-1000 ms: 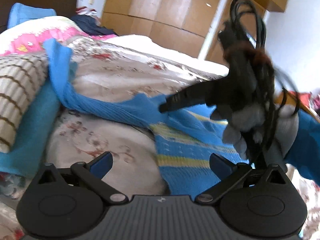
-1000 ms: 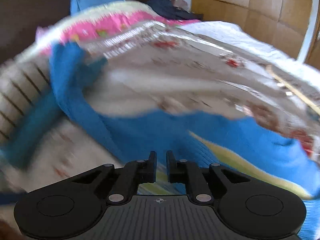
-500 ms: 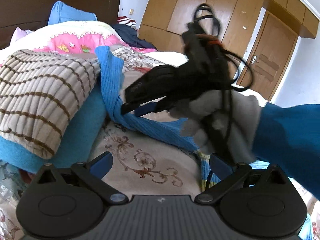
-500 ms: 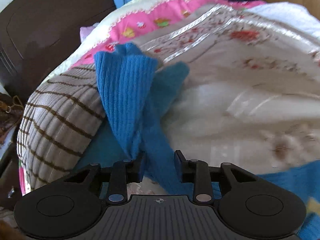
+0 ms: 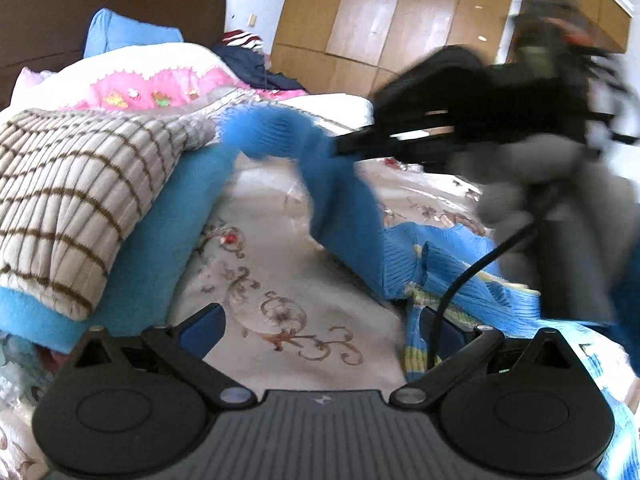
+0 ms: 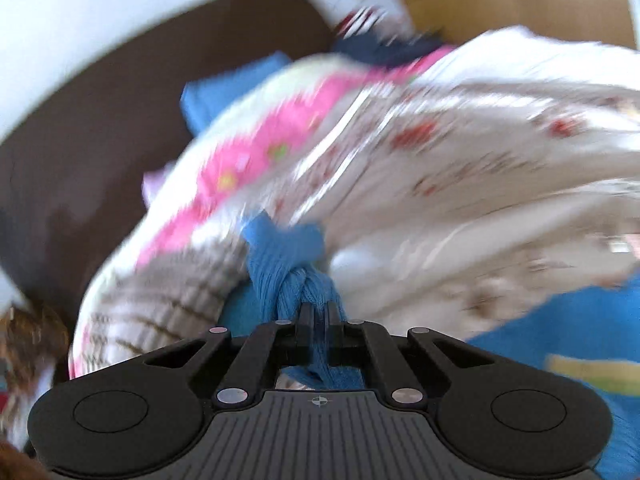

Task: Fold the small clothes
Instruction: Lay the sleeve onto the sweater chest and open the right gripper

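1. The bed (image 5: 304, 292), spread with a floral quilt, is the work surface; a pile of folded knitwear, topped by a brown-striped sweater (image 5: 76, 200), sits at its left side.
2. The blue sweater (image 5: 436, 264) lies crumpled on the quilt toward the right, its striped hem near the left gripper's right finger, while one sleeve (image 5: 340, 196) rises off the bed toward the pile.
3. The right gripper (image 6: 318, 314) has its fingers clamped tight on the bunched cuff end of that sleeve, knit bulging out ahead of the tips (both views are blurred here).
4. The left gripper (image 5: 320, 328) hovers low over the quilt with its fingers spread wide and nothing between them.
5. The step in hand looks like bringing the sleeve across the body. To do it well, I would carry the cuff in one smooth arc, keep the sleeve clear of the pile, and let the free gripper pin the shoulder so the body does not drag.
6. Laying the sleeve flat before letting go should avoid a twisted fold.
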The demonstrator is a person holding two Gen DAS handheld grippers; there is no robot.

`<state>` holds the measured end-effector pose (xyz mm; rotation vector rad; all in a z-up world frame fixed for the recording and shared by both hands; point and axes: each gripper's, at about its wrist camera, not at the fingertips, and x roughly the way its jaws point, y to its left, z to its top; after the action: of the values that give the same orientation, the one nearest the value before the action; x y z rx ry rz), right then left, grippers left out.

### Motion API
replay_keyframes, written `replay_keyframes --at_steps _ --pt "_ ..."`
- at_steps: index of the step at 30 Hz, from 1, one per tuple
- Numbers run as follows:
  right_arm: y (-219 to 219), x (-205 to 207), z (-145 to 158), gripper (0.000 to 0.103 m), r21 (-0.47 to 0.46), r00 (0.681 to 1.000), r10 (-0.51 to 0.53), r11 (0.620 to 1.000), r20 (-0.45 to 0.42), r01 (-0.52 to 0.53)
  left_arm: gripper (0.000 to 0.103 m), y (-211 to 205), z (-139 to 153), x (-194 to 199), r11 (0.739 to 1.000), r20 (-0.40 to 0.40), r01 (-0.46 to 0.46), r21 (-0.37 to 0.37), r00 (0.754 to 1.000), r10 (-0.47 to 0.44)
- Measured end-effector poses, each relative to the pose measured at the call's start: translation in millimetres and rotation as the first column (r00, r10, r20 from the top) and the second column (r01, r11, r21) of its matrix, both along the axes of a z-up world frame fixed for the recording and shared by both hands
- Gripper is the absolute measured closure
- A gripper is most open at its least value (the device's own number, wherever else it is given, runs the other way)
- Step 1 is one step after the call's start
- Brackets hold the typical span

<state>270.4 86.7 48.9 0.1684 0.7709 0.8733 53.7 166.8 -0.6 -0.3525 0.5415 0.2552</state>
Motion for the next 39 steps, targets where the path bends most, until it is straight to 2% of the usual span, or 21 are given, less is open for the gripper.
replay_keyframes --at_steps 3,5,6,9,11,13,15,19,23,25,27,28,29,32,35,37,39 --pt "-41 -29 12 0.099 -0.017 0.984 -0.144 0.989 0.108 0.147 0.000 -10 1 1 0.999 0.017 0.046 0.024 0.999 -0.046" --pt "-64 -51 4 0.098 -0.080 0.971 -0.189 0.976 0.147 0.203 0.000 -17 1 1 0.996 0.016 0.077 0.047 0.997 -0.078" --pt "-71 -60 -4 0.097 -0.131 0.972 -0.179 0.971 0.152 0.199 0.000 -21 1 2 0.994 0.009 0.090 0.064 0.996 -0.091" --pt "-82 -82 -32 0.092 -0.248 0.993 -0.091 0.963 0.080 0.109 0.000 -29 2 4 0.988 0.003 0.128 0.083 0.992 -0.129" --pt "-92 -89 -42 0.091 -0.281 0.994 -0.095 0.954 0.058 0.107 0.000 -36 2 4 0.982 0.001 0.163 0.099 0.986 -0.164" --pt "-105 -86 -45 0.091 -0.238 0.992 -0.124 0.963 0.023 0.126 0.000 -44 3 5 0.972 -0.005 0.199 0.126 0.980 -0.200" --pt "-123 -75 -46 0.088 -0.155 0.982 -0.187 0.971 -0.034 0.179 0.000 -51 4 5 0.964 -0.003 0.214 0.157 0.976 -0.217" --pt "-136 -38 -57 0.087 -0.024 0.957 -0.254 0.967 -0.140 0.253 0.000 -53 4 4 0.963 -0.004 0.211 0.166 0.977 -0.213" --pt "-119 -2 -79 0.081 0.082 0.927 -0.198 0.969 -0.318 0.235 0.000 -48 1 7 0.971 -0.016 0.184 0.151 0.983 -0.184" --pt "-104 6 -85 0.081 0.092 0.922 -0.153 0.976 -0.357 0.197 0.000 -46 -1 9 0.974 -0.024 0.176 0.146 0.984 -0.174" --pt "-93 11 -92 0.081 0.085 0.910 -0.159 0.975 -0.382 0.205 0.000 -46 -2 10 0.974 -0.030 0.170 0.149 0.985 -0.167" --pt "-92 10 -94 0.091 0.084 0.905 -0.167 0.973 -0.390 0.216 0.000 -47 -2 11 0.974 -0.031 0.169 0.153 0.986 -0.167" --pt "-95 9 -93 0.095 0.098 0.903 -0.188 0.965 -0.386 0.242 0.000 -48 -2 11 0.972 -0.031 0.168 0.161 0.986 -0.165" --pt "-117 -3 -74 0.095 0.162 0.907 -0.250 0.934 -0.339 0.318 0.000 -52 0 10 0.969 -0.019 0.171 0.179 0.985 -0.171" --pt "-162 -30 -42 0.096 0.259 0.897 -0.336 0.874 -0.286 0.410 0.000 -59 7 14 0.960 0.013 0.221 0.174 0.974 -0.227" --pt "-189 -50 -21 0.096 0.280 0.879 -0.429 0.835 -0.207 0.473 0.000 -72 13 16 0.934 0.054 0.281 0.219 0.953 -0.299" --pt "-206 -68 -3 0.095 0.237 0.839 -0.538 0.807 -0.082 0.541 0.000 -90 15 23 0.898 0.049 0.343 0.275 0.928 -0.369"
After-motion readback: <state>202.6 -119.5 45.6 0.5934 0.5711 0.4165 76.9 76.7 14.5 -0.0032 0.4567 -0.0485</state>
